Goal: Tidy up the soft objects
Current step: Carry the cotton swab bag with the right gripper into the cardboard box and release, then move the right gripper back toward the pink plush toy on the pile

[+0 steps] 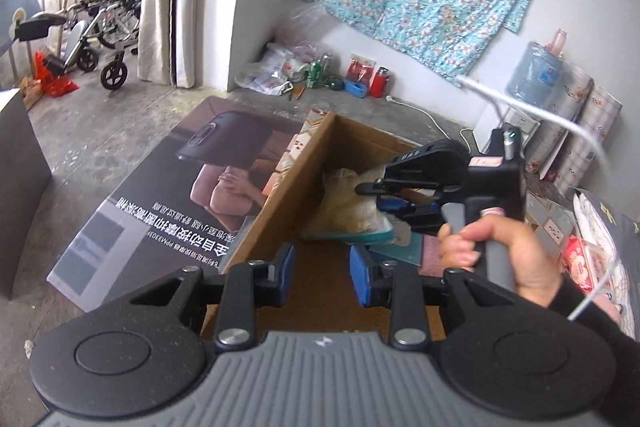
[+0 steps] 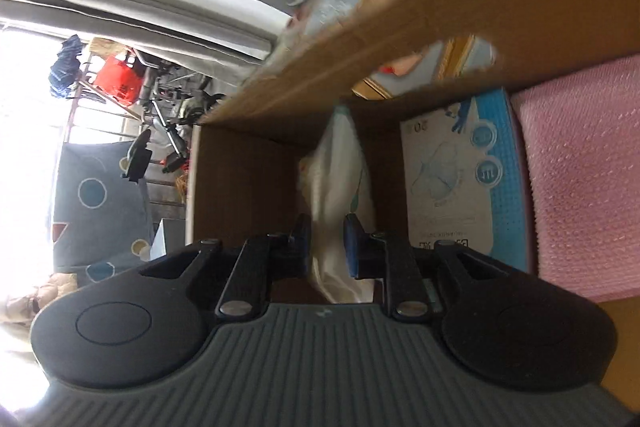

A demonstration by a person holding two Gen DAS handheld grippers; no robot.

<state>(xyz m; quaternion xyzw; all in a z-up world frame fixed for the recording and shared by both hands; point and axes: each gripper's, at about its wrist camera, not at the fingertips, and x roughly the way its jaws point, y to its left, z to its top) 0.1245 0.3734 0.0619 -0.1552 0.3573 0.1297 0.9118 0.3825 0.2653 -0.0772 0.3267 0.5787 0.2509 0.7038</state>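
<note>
Cardboard box [image 1: 276, 187] is your landmark: inside it your right gripper [image 2: 326, 243] straddles the soft white packet [image 2: 340, 171], pads barely parted, so I cannot tell whether they grasp (probably letting go to stow it). Your left gripper [image 1: 320, 273] hovers over the box's near end, released, empty.

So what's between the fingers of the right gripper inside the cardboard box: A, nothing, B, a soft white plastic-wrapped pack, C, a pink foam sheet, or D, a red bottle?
B: in the right wrist view the white pack sits between the right gripper fingers, inside the cardboard box.
</note>
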